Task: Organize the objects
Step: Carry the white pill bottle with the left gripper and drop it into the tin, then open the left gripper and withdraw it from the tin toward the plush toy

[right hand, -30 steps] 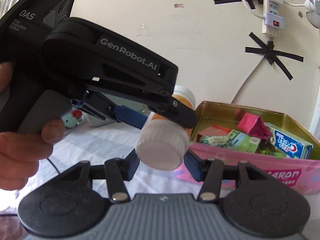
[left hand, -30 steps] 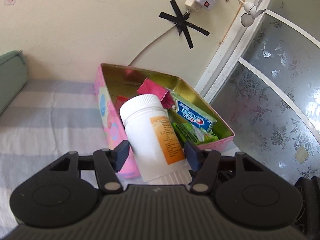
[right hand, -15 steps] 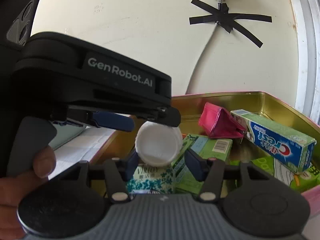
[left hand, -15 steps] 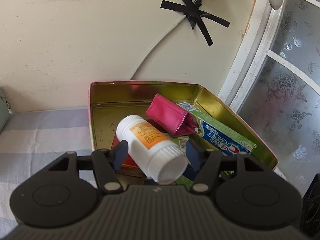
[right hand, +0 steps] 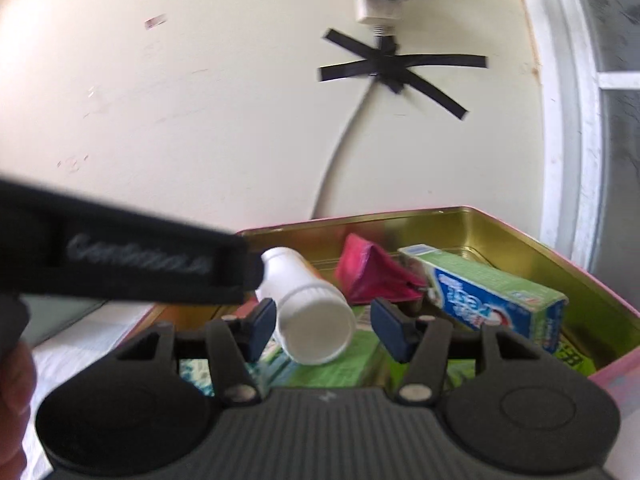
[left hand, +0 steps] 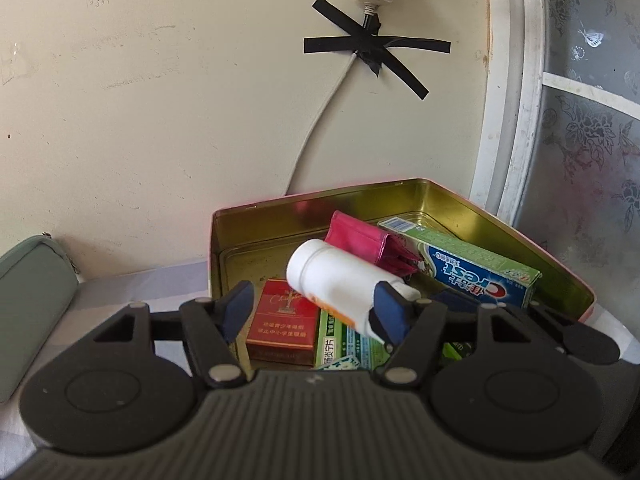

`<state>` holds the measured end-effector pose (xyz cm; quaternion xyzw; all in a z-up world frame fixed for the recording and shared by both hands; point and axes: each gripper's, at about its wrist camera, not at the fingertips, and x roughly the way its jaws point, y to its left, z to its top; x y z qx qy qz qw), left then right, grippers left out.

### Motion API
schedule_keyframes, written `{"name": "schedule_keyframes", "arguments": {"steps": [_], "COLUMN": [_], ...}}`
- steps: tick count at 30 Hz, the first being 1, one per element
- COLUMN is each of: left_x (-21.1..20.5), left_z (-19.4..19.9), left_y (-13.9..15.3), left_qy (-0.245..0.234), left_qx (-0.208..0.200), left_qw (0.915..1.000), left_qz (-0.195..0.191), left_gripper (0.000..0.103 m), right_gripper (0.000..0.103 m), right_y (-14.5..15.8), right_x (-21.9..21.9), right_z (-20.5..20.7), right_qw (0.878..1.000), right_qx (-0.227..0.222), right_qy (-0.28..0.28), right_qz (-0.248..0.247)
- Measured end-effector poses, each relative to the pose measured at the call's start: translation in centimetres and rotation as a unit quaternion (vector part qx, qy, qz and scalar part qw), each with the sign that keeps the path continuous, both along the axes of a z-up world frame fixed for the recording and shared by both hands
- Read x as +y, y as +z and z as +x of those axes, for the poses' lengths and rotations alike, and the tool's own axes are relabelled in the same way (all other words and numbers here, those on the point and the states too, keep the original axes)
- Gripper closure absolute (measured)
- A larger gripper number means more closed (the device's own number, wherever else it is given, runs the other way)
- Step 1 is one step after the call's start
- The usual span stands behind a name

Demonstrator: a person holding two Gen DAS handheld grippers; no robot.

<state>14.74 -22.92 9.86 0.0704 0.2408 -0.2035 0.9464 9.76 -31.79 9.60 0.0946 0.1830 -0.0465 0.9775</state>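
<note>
A white pill bottle (left hand: 336, 280) with an orange label lies tilted over the boxes inside a gold-lined pink tin (left hand: 520, 240). My left gripper (left hand: 312, 308) is open; the bottle rests near its right finger, clear of the left one. In the right wrist view the bottle (right hand: 308, 320) lies cap toward me between the fingers of my right gripper (right hand: 324, 328), which is open and not touching it. The left gripper's body (right hand: 120, 264) crosses that view at the left.
The tin holds a red cigarette pack (left hand: 284, 328), a pink pouch (left hand: 360, 240), a Crest toothpaste box (left hand: 472, 272) and green boxes (right hand: 340, 368). A green pouch (left hand: 28, 292) lies on the striped cloth at left. A wall and a window frame stand behind.
My left gripper carried the bottle over the tin, tipped it onto its side and opened. The bottle now lies on the boxes. The right gripper moved closer to the tin.
</note>
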Motion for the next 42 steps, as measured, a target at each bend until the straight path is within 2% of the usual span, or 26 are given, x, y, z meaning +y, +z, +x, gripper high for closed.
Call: {"name": "schedule_keyframes", "arguments": {"steps": [3,13,25,31,33,42], "left_x": [-0.6,-1.4,-0.9,-0.9,-0.7,-0.1], "left_z": [0.1,1.4,2.5,2.4,2.5,2.7], "left_y": [-0.2,-0.9,-2.4,-2.8,-2.9,-3.3], "left_qy": [0.013,0.058,0.075,0.073,0.074,0.08], "left_qx": [-0.004,-0.021,-0.003,-0.006,0.0,0.013], "left_qw": [0.9999,0.9978,0.9971,0.9973,0.9972,0.9966], "left_qz": [0.011,0.022,0.012,0.009,0.002,-0.017], "left_gripper": [0.034,0.03,0.028,0.028,0.028,0.028], "right_gripper": [0.047,0.045,0.044,0.043,0.039,0.032], "right_y": [0.1,-0.3,-0.8,-0.8,-0.8,-0.7], "right_x": [-1.0,-2.8,-2.1,-1.8,-1.8,-1.5], "right_z": [0.0,0.6,1.2,1.3,1.3,1.1], "right_qw": [1.0,0.999,0.999,0.999,0.999,0.999], "right_qx": [-0.003,0.006,0.02,0.023,0.022,0.017], "right_qy": [-0.006,-0.03,-0.03,-0.03,-0.031,-0.035], "right_qz": [0.024,0.044,0.007,0.001,-0.001,-0.008]}}
